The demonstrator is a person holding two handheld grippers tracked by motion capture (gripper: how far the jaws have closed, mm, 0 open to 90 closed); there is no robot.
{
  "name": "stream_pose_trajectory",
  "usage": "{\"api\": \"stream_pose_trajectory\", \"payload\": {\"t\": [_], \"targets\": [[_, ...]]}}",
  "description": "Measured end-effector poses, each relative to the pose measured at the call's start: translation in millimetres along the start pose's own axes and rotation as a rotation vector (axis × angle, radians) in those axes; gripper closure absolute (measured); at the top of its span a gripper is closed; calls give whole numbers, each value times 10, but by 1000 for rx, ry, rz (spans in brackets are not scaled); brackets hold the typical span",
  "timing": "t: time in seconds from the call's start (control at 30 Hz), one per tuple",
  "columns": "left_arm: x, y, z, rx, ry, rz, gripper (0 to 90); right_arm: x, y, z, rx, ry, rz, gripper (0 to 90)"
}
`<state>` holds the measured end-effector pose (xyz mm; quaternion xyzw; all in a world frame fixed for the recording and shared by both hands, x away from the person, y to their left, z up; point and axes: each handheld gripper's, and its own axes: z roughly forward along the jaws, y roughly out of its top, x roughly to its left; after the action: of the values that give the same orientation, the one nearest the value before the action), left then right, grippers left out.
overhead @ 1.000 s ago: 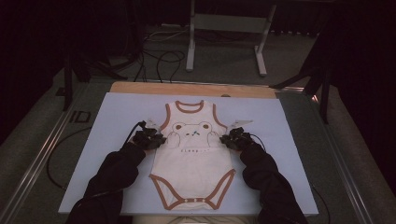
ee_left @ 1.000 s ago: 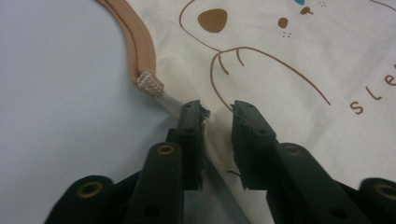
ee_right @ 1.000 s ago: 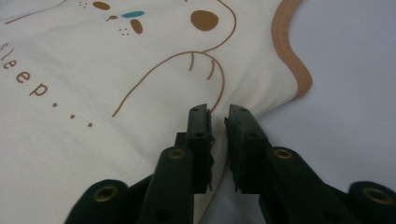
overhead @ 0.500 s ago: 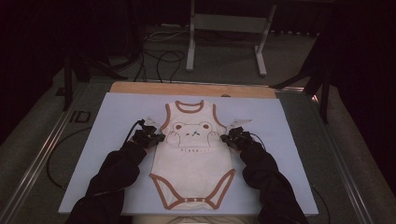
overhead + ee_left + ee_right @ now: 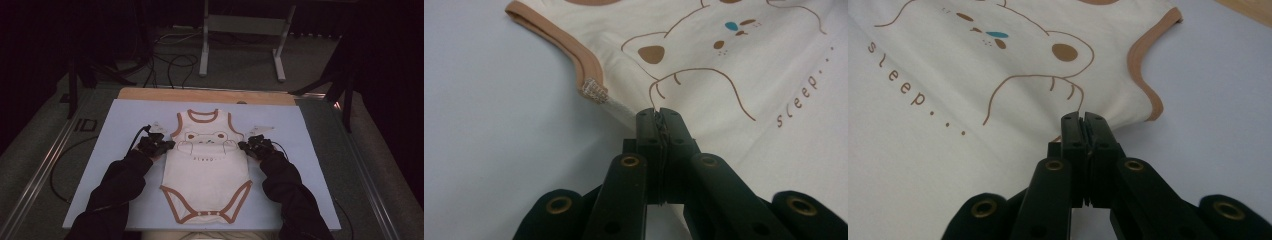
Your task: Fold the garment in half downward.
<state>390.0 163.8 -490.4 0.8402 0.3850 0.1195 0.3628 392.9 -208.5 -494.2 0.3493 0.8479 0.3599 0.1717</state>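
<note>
Two grippers, one baby bodysuit, and a big pale blue mat [image 5: 120,165] covering most of the wooden table [image 5: 150,94]. The bodysuit [image 5: 207,170] lies flat, face up, in the middle of that mat, neck pointing away from the person. It's thin cream cotton with brown ribbed trim around the neck, armholes and leg openings, plus a line-drawn bear and the word "sleep..." across the chest.

I'd say it's super light and floppy, so it'll sag or bunch wherever it isn't held; the side seams just under the armholes look like the sensible grab spots. That's where both tools are: the left gripper [image 5: 658,116] has its jaws pinched shut on the fabric edge there, and the right gripper [image 5: 1082,120] is clamped on the opposite edge.
</note>
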Motion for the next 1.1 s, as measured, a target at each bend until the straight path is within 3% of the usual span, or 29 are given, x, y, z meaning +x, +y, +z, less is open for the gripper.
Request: {"api": "stream_pose_trajectory", "payload": {"t": [0.2, 0.47, 0.9, 1.1], "targets": [[-54, -12, -90, -8, -4, 16, 900, 35, -17, -80, -9, 5, -8, 889], [-157, -65, -210, -11, -37, 42, 900, 137, -13, -236, -15, 11, -56, 889], [-411, -247, -385, 0, -71, 94, 900, 322, -193, -441, -13, 32, -81, 888], [-501, -344, -426, 15, -84, 109, 900, 444, -295, -488, 13, 40, -102, 887]]}}
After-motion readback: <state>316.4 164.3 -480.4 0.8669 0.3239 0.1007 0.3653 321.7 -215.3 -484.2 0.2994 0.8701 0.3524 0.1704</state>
